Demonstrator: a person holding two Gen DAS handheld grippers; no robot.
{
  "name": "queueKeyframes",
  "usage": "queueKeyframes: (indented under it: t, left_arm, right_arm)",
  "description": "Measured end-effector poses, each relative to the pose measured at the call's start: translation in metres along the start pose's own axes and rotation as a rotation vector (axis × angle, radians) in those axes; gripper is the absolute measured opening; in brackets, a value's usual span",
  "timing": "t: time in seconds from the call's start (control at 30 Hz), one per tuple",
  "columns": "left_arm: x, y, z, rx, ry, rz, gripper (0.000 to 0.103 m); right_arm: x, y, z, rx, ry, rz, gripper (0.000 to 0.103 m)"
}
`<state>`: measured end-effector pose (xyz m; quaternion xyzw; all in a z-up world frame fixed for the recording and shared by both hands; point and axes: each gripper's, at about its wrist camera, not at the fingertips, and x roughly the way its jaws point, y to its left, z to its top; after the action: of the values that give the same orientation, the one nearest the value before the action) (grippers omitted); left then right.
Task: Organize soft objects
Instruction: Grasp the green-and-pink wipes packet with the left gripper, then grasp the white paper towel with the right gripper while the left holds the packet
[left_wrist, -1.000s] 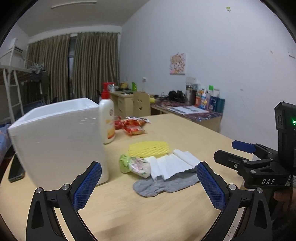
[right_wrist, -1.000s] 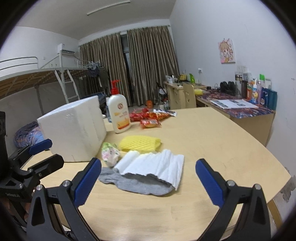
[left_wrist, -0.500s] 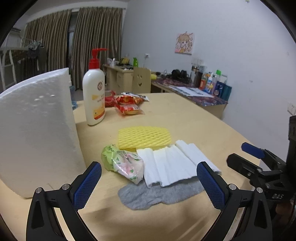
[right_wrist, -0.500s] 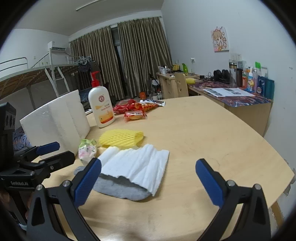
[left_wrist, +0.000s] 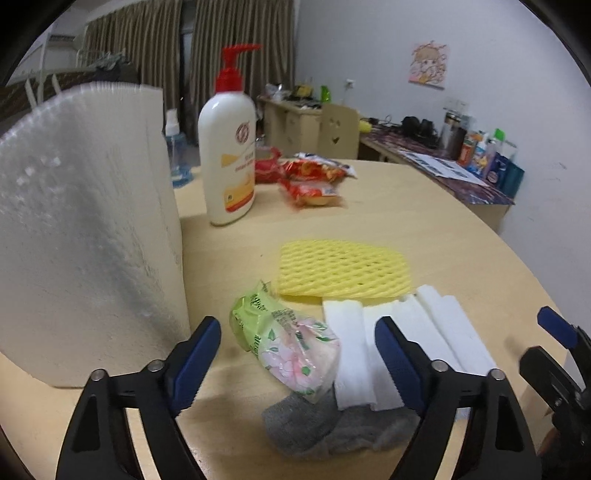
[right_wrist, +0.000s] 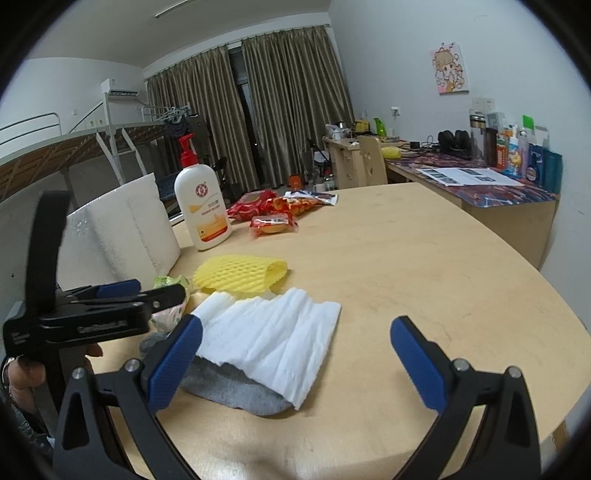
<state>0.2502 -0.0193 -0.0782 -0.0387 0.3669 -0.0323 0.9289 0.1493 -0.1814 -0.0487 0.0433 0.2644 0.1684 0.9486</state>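
Note:
A green and pink floral tissue pack (left_wrist: 291, 347) lies on the table between the fingers of my left gripper (left_wrist: 297, 360). The jaws are closing, and the pads stand clear of the pack on both sides. Beside the pack lie a white ribbed foam sheet (left_wrist: 399, 332), a grey sock (left_wrist: 314, 428) under it, and a yellow foam net (left_wrist: 340, 266). My right gripper (right_wrist: 295, 362) hangs open just above the table, by the foam sheet (right_wrist: 273, 339) and sock (right_wrist: 236, 391), holding nothing. In the right wrist view the left gripper (right_wrist: 159, 290) covers most of the pack.
A white foam box (left_wrist: 85, 240) stands close on the left of the pack. Behind it are a lotion pump bottle (left_wrist: 231, 162) and red snack packets (left_wrist: 314, 181). The round wooden table (left_wrist: 424, 229) ends on the right, with a cluttered desk (right_wrist: 480, 184) beyond.
My left gripper has moved forward and down onto the tissue pack, and its jaws have narrowed around it. The right gripper has drifted slightly closer to the foam sheet.

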Motion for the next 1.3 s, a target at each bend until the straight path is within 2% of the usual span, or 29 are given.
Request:
queueKeyframes:
  t: [0.03, 0.17, 0.3, 0.37, 0.57, 0.63, 0.77, 1.0, 1.3]
  left_arm:
    - [0.002, 0.001, 0.0, -0.008, 0.01, 0.004, 0.074]
    - [0.013, 0.003, 0.0, -0.01, 0.047, 0.027, 0.065]
    - [0.019, 0.008, -0.003, -0.021, 0.074, 0.034, 0.05]
    - [0.022, 0.01, -0.004, -0.026, 0.08, 0.042, 0.048]
    - [0.02, 0.014, -0.001, -0.027, 0.054, 0.042, 0.032]
    - [0.016, 0.014, 0.0, -0.027, 0.035, 0.037, 0.02]
    - [0.004, 0.012, 0.0, -0.004, -0.03, 0.047, 0.02]
    - [-0.012, 0.012, 0.002, -0.007, -0.099, 0.035, 0.02]
    - [-0.02, 0.014, 0.0, -0.012, -0.117, -0.004, 0.02]
  right_arm:
    - [0.001, 0.0, 0.001, 0.0, 0.002, 0.005, 0.103]
    - [0.006, -0.001, 0.002, -0.008, 0.014, 0.018, 0.103]
    - [0.012, -0.001, 0.002, -0.018, 0.033, 0.022, 0.103]
    - [0.016, 0.0, 0.003, -0.021, 0.043, 0.028, 0.103]
    - [0.024, 0.005, 0.005, -0.042, 0.059, 0.038, 0.103]
    - [0.026, 0.006, 0.006, -0.044, 0.065, 0.04, 0.103]
    - [0.034, 0.01, 0.006, -0.05, 0.093, 0.041, 0.103]
    - [0.045, 0.018, 0.007, -0.055, 0.146, 0.032, 0.103]
    - [0.057, 0.02, 0.008, -0.023, 0.196, -0.013, 0.103]
